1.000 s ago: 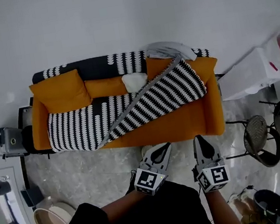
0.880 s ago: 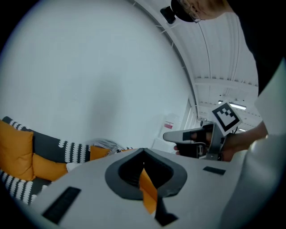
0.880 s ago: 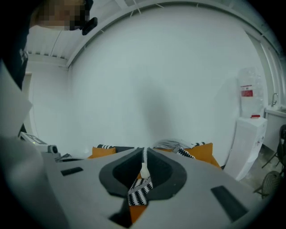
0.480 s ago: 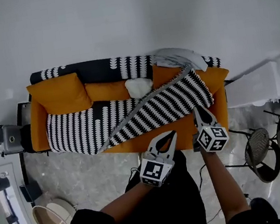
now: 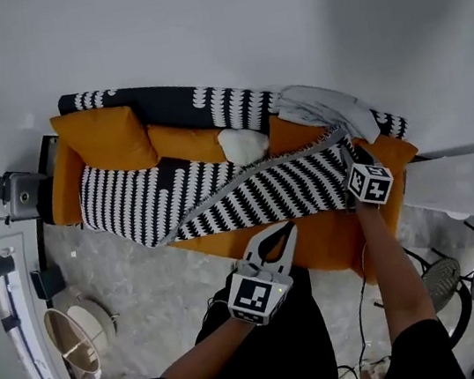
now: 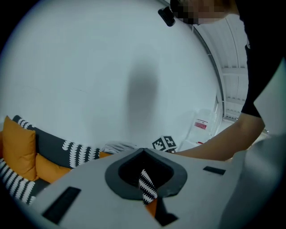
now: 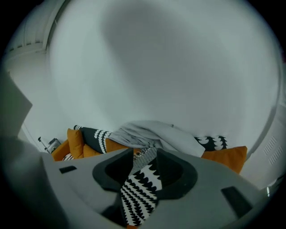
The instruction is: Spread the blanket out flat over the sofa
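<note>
A black-and-white striped blanket (image 5: 247, 196) lies along the seat of the orange sofa (image 5: 317, 243). Its right part is folded over on a diagonal, with the grey underside edge showing. My right gripper (image 5: 349, 155) is at the blanket's far right corner by the sofa arm. Its jaws are opening, and in the right gripper view (image 7: 145, 152) the striped cloth (image 7: 140, 192) shows in the gap between them, not pinched. My left gripper (image 5: 290, 231) hangs in front of the seat edge. Its tips meet in the left gripper view (image 6: 143, 151) and hold nothing.
A grey cloth (image 5: 322, 106) is heaped on the backrest at the right. A small white cushion (image 5: 243, 146) and an orange pillow (image 5: 108, 137) sit on the seat. A white box (image 5: 464, 184) stands to the right, and a camera on a stand (image 5: 20, 196) to the left.
My right gripper has reached forward from in front of my body to the blanket's right corner. The left gripper has stayed in front of the sofa. The view has shifted to the right.
</note>
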Tool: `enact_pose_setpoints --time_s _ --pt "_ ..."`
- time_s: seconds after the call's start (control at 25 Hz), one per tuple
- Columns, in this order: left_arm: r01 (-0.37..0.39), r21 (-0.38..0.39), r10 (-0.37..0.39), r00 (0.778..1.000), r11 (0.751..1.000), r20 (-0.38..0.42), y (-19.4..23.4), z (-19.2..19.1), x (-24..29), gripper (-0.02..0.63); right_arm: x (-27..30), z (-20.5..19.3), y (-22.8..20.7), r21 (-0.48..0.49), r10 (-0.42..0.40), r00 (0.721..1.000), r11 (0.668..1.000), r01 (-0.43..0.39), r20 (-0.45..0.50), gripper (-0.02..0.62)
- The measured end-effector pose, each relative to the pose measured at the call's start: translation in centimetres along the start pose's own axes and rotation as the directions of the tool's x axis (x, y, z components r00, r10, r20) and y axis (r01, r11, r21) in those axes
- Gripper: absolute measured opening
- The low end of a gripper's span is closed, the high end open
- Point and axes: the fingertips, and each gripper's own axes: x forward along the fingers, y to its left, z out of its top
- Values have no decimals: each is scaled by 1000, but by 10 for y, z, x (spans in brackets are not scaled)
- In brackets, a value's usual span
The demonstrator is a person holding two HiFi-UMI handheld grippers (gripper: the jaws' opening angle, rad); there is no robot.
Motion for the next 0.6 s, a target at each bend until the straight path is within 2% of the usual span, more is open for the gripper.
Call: enact_pose_setpoints --time_s 0.16,0.36,0.48,0.56,0.6 --pt "-81 11 82 996 997 -18 7 -11 23 8 44 -12 -14 -112 39 996 993 -47 -74 164" --pt "-103 7 103 993 995 -49 10 -25 37 8 81 -27 -36 -122 27 992 992 -42 -126 178" --pt "-121 -21 119 991 992 -65 7 -34 37 8 83 -29 -39 -132 35 991 990 -53 -132 178" --pt "-121 -25 119 990 992 -70 6 -40 34 8 78 -29 -32 -144 53 990 987 -71 -130 159" --pt "-118 -21 116 991 993 -73 5 -42 32 8 75 -29 -27 -148 60 990 986 -79 -129 129"
